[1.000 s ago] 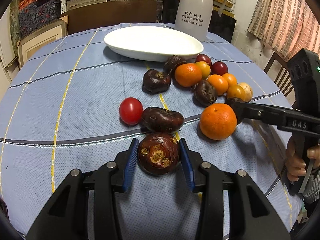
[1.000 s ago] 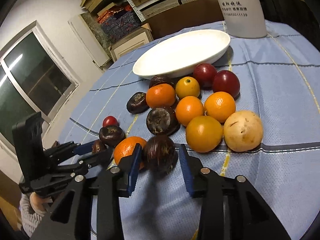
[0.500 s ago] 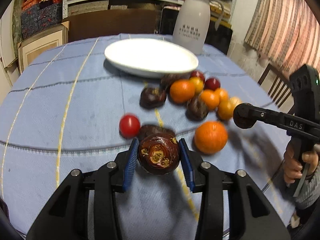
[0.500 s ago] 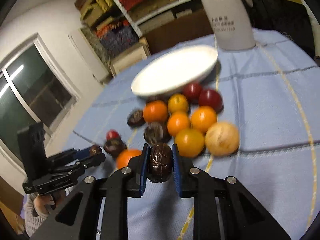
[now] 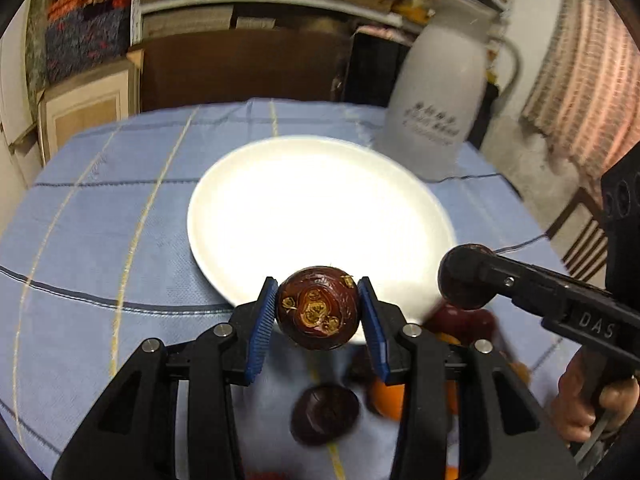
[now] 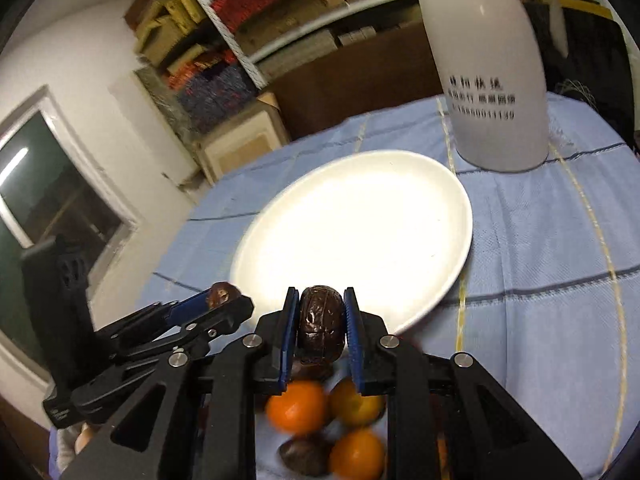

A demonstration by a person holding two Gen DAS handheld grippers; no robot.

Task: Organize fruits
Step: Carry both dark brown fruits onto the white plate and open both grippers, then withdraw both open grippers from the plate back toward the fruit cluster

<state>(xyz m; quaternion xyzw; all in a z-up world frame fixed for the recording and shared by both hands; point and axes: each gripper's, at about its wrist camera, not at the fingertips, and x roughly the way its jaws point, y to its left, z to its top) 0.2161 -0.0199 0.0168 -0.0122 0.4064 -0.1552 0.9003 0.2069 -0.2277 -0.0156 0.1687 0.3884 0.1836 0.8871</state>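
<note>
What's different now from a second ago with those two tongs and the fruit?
The right tongs closed on a dark fruit and lifted it off the cloth. The left tongs, already gripping their own dark fruit, raised it too. Both swung forward to the near rim of the white plate, leaving the oranges behind. The plate is still empty, and the jug hasn't moved.

Blue-clothed table (image 5: pixel 120 240): plate (image 5: pixel 248 236), jug (image 6: pixel 496 120), fruit (image 6: pixel 296 408).

Two dark brown chestnuts (image 5: pixel 317 312) (image 6: pixel 321 326) held aloft at white plate's (image 5: pixel 320 216) near rim.
</note>
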